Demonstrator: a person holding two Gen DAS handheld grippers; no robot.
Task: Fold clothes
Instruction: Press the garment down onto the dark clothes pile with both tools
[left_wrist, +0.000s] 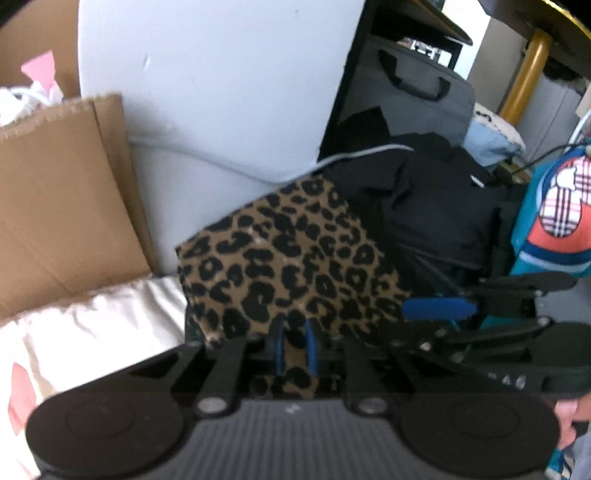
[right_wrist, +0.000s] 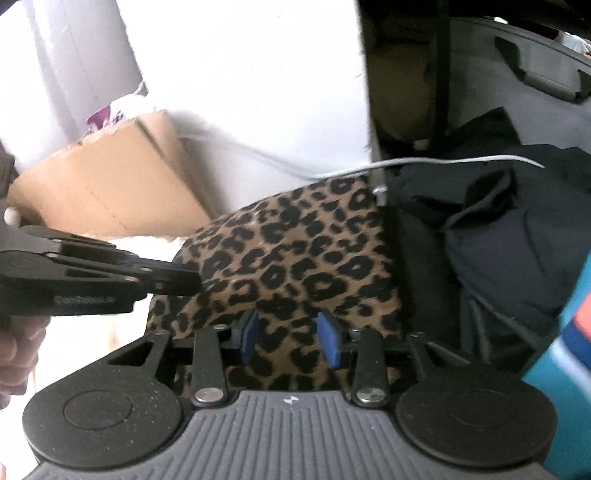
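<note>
Left wrist view: one leopard cloth (left_wrist: 291, 258) lies over one white bed (left_wrist: 92, 325), pinched in the left gripper (left_wrist: 295, 350). The right gripper (right_wrist: 290, 336) stands spread, pads off the cloth between them; one cardboard box (left_wrist: 59, 206) sits behind.

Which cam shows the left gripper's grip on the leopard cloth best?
Left wrist: the left gripper has its blue pads close together on a narrow fold of the leopard-print cloth. The right wrist view shows that gripper only side-on, tips at the cloth's edge, pads hidden.
</note>
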